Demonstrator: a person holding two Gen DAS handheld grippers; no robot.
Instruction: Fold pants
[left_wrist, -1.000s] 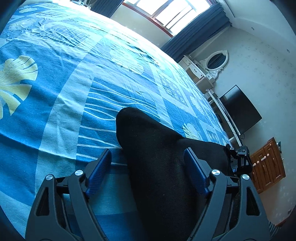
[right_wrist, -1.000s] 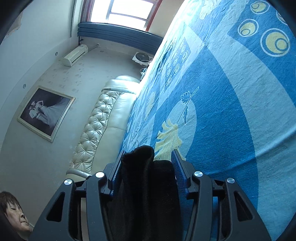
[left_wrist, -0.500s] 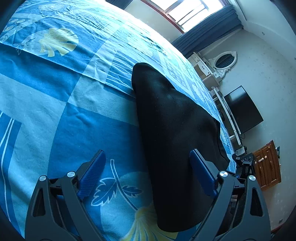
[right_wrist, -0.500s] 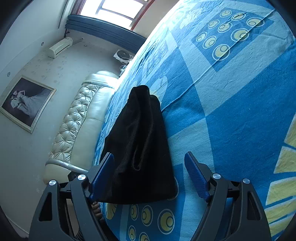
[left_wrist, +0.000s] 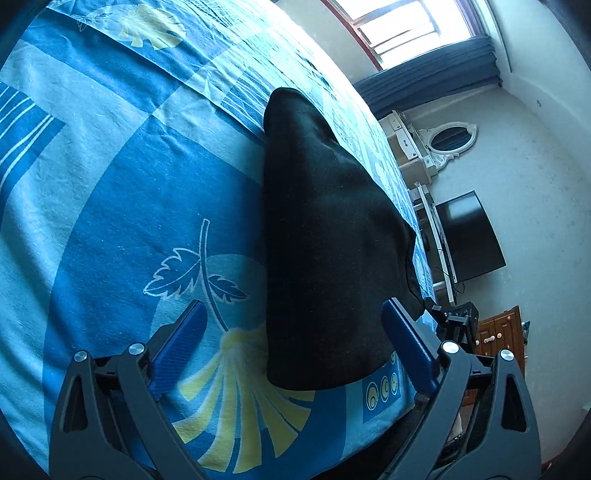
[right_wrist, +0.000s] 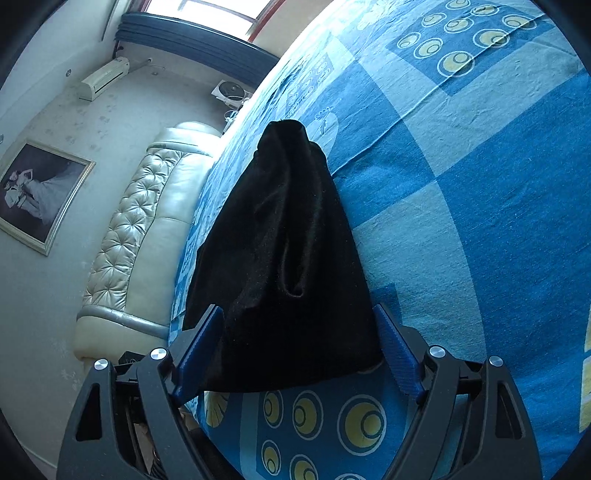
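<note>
The black pants lie as a folded strip on the blue patterned bedsheet, close to the bed's edge. My left gripper hovers over their near end. Its jaws are opening wide, with the cloth below and between them, and the blue pads do not press on it. In the right wrist view the same pants stretch away from my right gripper. Those jaws are opening too and straddle the near end without gripping it. Part of the other gripper shows past the pants' corner.
A cream padded headboard and a framed picture are beside the bed in the right wrist view. A dark TV, a wooden cabinet and an oval mirror stand beyond the bed's edge. Wide bare sheet lies beside the pants.
Both grippers have drawn back along the pants and their jaws have spread. The right gripper, shut on the cloth a second ago, has let it go; the pants now rest flat.
</note>
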